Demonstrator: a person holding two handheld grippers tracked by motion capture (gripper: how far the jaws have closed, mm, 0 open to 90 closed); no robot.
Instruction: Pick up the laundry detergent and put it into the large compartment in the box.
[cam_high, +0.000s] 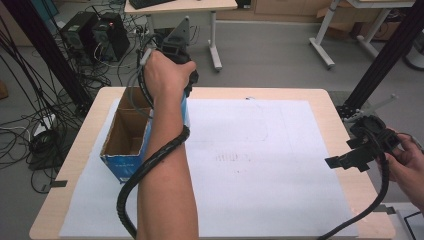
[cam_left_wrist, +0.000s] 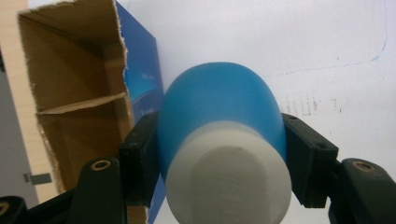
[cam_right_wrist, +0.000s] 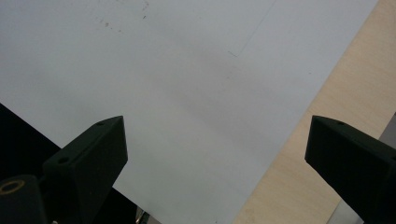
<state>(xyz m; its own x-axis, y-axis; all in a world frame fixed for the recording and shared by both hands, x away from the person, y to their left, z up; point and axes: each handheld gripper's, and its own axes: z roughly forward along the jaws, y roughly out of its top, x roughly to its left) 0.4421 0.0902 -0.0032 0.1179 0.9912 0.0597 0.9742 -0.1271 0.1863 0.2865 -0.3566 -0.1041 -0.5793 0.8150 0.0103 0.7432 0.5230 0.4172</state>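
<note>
Your left gripper is clamped on a blue bottle with a white cap, one black jaw pressed against each side of it where blue meets white. In the left gripper view the bottle hangs just beside the open cardboard box, next to its blue outer wall and over the white sheet; whether the bottle touches the box cannot be told. From the high view your left hand holds that gripper up at the far right corner of the box, which sits on the left part of the sheet covering the wooden table. The box is open at the top, brown inside, with a thin cardboard divider across it. Your right hand holds the right gripper well away, off the table's right edge, pointing left toward the sheet. Its jaws stand wide apart with nothing between them, and below them lie the sheet and a strip of bare table.
</note>
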